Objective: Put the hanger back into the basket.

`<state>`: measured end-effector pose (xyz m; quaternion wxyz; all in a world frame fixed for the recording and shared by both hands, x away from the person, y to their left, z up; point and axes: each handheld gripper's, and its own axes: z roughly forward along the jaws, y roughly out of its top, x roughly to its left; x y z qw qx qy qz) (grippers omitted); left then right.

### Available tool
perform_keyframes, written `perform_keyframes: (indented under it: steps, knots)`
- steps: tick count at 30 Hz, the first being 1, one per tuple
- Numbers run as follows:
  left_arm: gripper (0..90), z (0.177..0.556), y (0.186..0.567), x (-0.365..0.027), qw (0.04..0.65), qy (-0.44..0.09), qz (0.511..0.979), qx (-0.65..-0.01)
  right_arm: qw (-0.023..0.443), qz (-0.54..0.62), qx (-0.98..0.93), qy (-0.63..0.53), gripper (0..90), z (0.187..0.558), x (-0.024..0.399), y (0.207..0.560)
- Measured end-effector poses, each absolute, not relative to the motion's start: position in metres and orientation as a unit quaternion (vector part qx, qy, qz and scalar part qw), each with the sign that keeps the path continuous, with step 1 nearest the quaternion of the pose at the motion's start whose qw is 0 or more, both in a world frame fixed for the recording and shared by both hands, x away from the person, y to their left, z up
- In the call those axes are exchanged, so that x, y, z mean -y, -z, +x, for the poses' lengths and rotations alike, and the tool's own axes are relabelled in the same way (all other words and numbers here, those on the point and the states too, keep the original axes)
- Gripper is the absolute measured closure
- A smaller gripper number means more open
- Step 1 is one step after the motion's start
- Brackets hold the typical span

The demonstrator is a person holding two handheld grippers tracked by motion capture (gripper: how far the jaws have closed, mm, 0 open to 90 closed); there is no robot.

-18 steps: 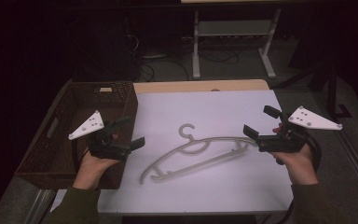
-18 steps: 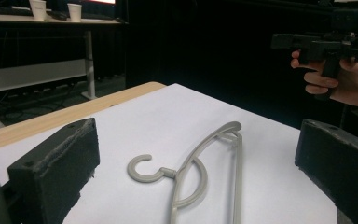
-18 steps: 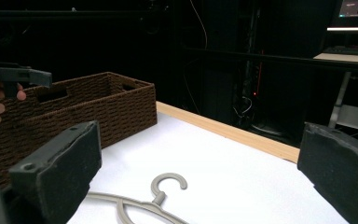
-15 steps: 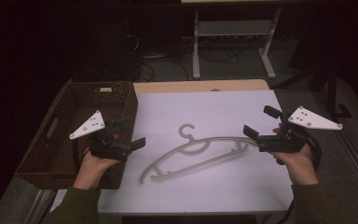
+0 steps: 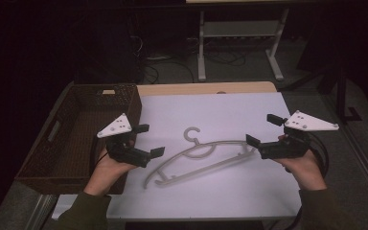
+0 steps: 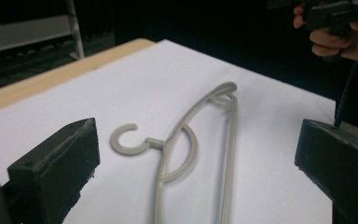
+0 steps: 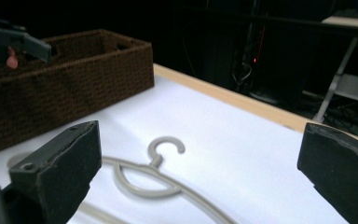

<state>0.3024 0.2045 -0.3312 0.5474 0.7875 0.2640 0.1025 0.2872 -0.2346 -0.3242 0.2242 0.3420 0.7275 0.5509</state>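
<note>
A grey plastic hanger (image 5: 201, 155) lies flat on the white table top (image 5: 230, 110), its hook toward the far side. My left gripper (image 5: 151, 140) hovers just off the hanger's left end, jaws wide apart and empty. In the left gripper view the hanger (image 6: 231, 140) lies ahead between the open jaws of the left gripper (image 6: 198, 135). My right gripper (image 5: 262, 130) is held at the hanger's right end, also open with nothing in it. In the right gripper view the hanger's hook (image 7: 156, 161) lies on the table ahead of the right gripper (image 7: 200, 135).
A dark brown woven basket (image 5: 52, 129) stands along the table's left side, seen also in the right gripper view as the basket (image 7: 74, 79). A wooden strip (image 5: 206, 88) edges the table's far side. A metal stand (image 5: 239, 28) and cables sit on the floor beyond.
</note>
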Motion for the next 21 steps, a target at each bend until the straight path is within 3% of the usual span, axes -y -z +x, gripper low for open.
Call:
perform_keyframes:
  steps: [17,21]
  knots:
    - [0.0,0.308,0.362,-0.181,0.508,-0.073,0.815,-0.269,0.189,0.355,-0.778,-0.483,0.0,0.297,0.219,0.342]
    - [0.0,0.309,0.371,-0.179,0.508,-0.068,0.814,-0.272,0.172,0.355,-0.789,-0.472,5.5,0.299,0.214,0.347]
